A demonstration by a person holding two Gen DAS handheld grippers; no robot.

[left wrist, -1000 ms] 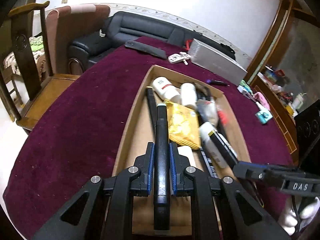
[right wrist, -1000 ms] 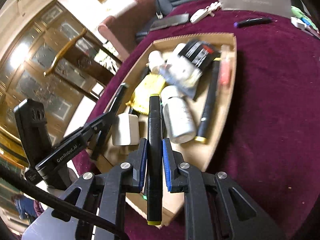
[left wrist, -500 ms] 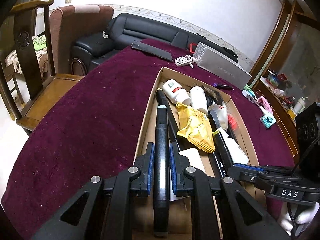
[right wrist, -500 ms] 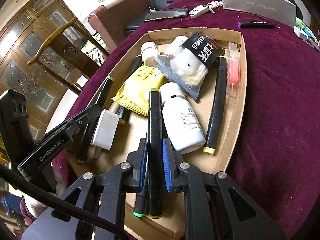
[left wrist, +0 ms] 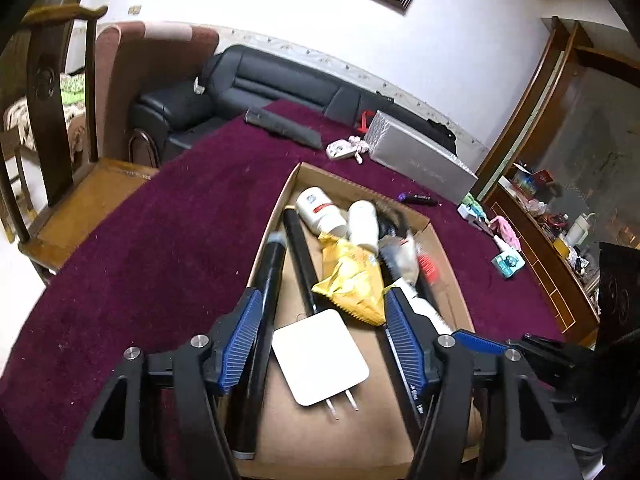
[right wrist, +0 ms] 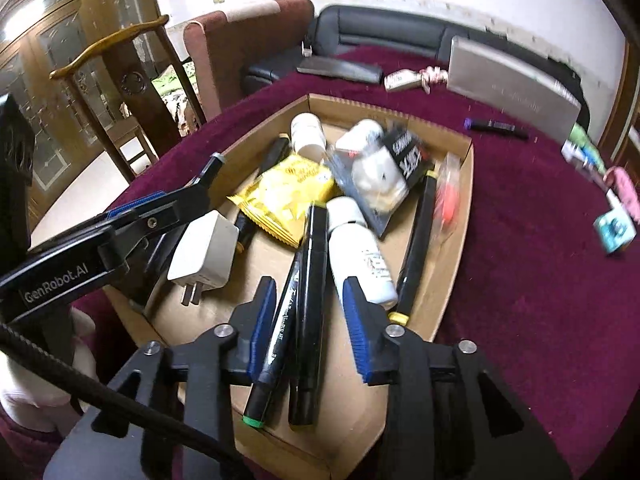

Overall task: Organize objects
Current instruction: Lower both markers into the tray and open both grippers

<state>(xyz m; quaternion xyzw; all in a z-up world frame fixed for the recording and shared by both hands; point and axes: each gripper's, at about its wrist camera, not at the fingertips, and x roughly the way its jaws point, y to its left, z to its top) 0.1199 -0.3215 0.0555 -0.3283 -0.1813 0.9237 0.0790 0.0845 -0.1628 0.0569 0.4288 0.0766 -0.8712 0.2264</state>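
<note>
Both grippers, left [left wrist: 324, 340] and right [right wrist: 310, 328], have just been opening, jaws apart over the cardboard tray [right wrist: 452, 268]. Markers [right wrist: 308, 300] lie loose between the right jaws; a white charger [left wrist: 320, 356] and yellow packet [left wrist: 352, 280] crowd the left.

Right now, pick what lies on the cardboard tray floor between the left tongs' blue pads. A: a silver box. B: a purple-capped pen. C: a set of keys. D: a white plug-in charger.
D: the white charger, prongs toward the camera, lies between the open left tongs in the cardboard tray.

Five black markers [right wrist: 416, 236], three white bottles [right wrist: 360, 252], one yellow packet [right wrist: 288, 192], one white charger [right wrist: 202, 248], all in one cardboard tray [right wrist: 460, 216]
</note>
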